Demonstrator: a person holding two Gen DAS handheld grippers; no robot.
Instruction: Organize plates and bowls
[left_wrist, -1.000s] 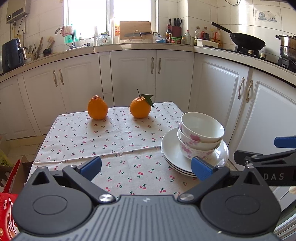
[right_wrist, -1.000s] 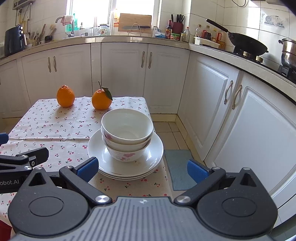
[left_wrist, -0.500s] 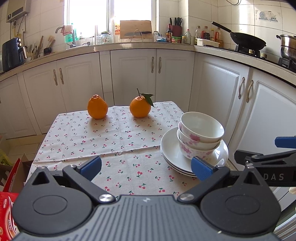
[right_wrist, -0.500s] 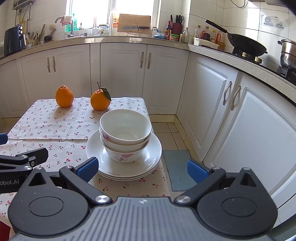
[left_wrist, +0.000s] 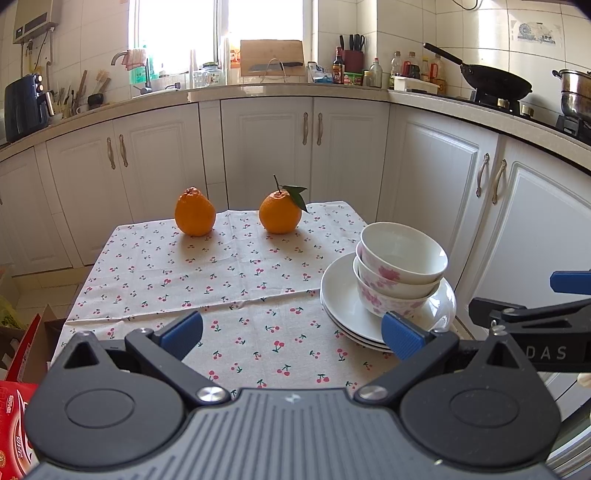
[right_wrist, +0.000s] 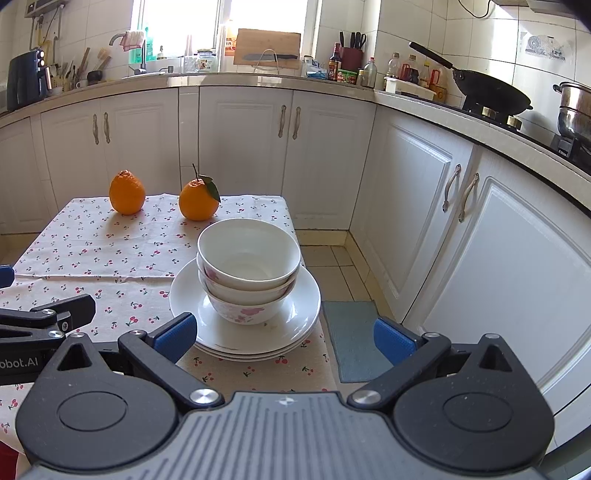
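My left tool (left_wrist: 291, 334) and right tool (right_wrist: 284, 332) both wide, holding nothing. Bowls (right_wrist: 249, 269) stacked on plates (right_wrist: 295, 325), just ahead of right tool, on bench (left_wrist: 221, 266).

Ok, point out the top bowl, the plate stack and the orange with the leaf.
top bowl (right_wrist: 248, 254): right wrist view, inner wall of the bowl.
plate stack (right_wrist: 303, 314): right wrist view, bare rim of the top plate.
orange with the leaf (left_wrist: 279, 218): left wrist view, front of the peel.
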